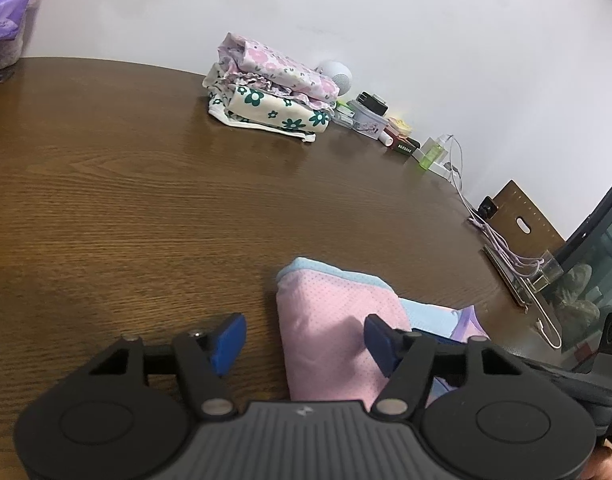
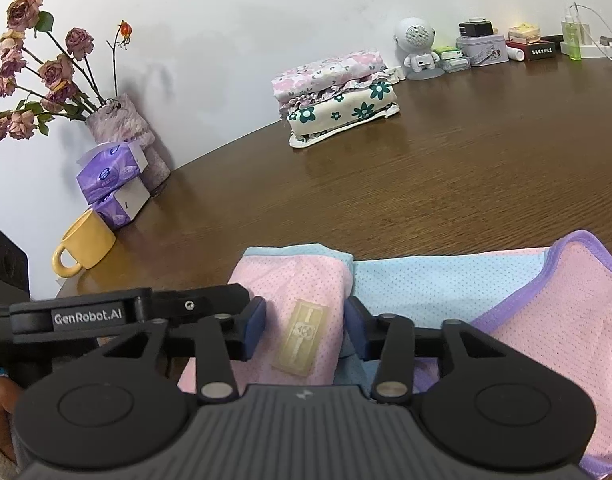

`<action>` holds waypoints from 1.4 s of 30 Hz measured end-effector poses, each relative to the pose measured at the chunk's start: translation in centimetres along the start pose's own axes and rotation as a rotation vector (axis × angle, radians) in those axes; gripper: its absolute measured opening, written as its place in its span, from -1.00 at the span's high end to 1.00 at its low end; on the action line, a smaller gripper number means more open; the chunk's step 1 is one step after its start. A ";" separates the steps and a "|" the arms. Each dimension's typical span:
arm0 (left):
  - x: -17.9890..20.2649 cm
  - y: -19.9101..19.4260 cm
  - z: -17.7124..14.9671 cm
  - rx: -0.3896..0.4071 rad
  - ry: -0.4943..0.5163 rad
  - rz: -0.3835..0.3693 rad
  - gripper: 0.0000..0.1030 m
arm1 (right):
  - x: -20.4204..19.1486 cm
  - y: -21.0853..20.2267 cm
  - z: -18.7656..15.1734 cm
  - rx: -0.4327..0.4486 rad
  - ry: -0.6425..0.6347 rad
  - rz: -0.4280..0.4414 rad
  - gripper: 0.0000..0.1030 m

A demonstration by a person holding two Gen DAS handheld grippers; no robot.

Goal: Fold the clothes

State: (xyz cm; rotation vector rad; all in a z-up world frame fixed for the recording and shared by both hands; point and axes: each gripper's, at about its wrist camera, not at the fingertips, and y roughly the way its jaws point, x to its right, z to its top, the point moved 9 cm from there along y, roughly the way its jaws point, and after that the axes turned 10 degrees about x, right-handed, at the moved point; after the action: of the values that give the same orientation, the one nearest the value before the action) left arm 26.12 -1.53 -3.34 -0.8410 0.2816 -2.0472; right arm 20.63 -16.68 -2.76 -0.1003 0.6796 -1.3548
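The right gripper (image 2: 304,330) hangs low over a pink, blue and purple mesh garment (image 2: 445,292) lying on the brown wood-grain worktop (image 2: 385,184). Its blue-padded jaws stand apart, with a folded pink panel and its beige sewn label (image 2: 302,338) between them. Just left of the gripper sits another black gripper body marked "GenRobot.AI" (image 2: 88,314). Further left, a yellow ceramic mug (image 2: 84,250) lies tilted beside purple tissue packs (image 2: 110,178) and a vase of dried pink roses (image 2: 46,76). Well ahead of the gripper rests a stack of folded floral clothes (image 2: 337,98). Ahead and right, a small white robot-shaped figure (image 2: 417,50) stands against the wall.
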 end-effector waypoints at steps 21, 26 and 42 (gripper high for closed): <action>0.6 -0.4 -1.0 -0.034 -0.025 -0.010 0.10 | 0.6 -1.4 -0.9 -0.006 0.055 0.033 0.04; 1.0 -1.1 -0.9 -0.005 0.001 -0.017 0.08 | 0.7 -1.8 -1.4 -0.015 0.062 0.036 0.19; 1.8 -2.1 -2.4 -0.041 -0.003 -0.018 0.17 | 0.8 -3.0 -2.6 -0.033 0.118 0.066 0.22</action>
State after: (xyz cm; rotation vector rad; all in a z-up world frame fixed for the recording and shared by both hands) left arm 22.46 -2.00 -3.27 -0.8744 0.3160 -2.0629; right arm 16.79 -17.30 -3.83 -0.0247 0.7982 -1.2937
